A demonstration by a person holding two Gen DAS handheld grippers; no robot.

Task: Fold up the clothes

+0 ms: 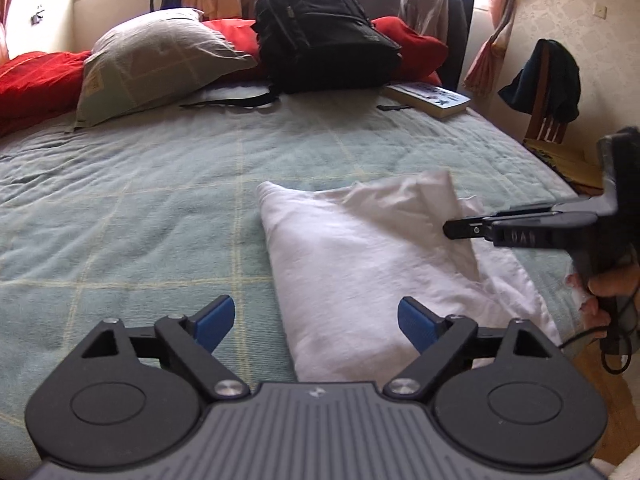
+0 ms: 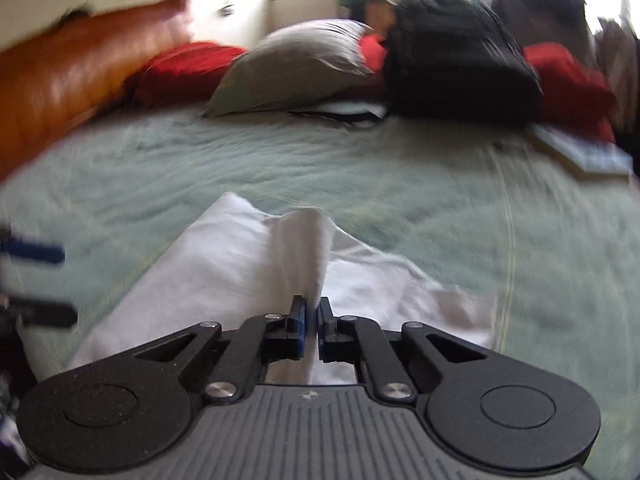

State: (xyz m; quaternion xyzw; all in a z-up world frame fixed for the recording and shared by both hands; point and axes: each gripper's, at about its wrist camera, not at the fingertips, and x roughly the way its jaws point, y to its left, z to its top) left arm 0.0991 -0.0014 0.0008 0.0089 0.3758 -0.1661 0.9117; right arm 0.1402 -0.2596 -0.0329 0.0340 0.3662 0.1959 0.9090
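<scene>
Bedroom, daylight from windows at the far wall; work surface is a bed [image 1: 160, 200] under a pale green checked cover.

Item 1. Bed: spreads ahead of both claws, wide bare cover to the left of the left claw, likely the room needed for laying cloth flat.

Item 2. Black backpack [image 1: 324, 40]: far ahead of the claws, propped on red bedding [image 1: 36, 80] at the head end, well clear of the work.

Item 3. Grey pillow [image 1: 152, 64]: far ahead and left of the left claw, beside the backpack.

Item 4. White garment [image 1: 352, 280]: the task's thing. It lies on the cover directly ahead of the left claw and partly under its right finger, in a long, doubled-over strip. Its far right corner is raised off the bed, pinched up, judged as a flap being carried over for another fold.

Item 5. Book [image 1: 428, 98]: far ahead, right of the backpack.

Item 6. Right claw [image 2: 312, 320]: closed tight on a raised ridge of white cloth; view blurred.

Item 7. Left claw [image 1: 316, 320]: spread wide, holding nothing, low over the garment's near end, perhaps ready to pin or take it.
</scene>
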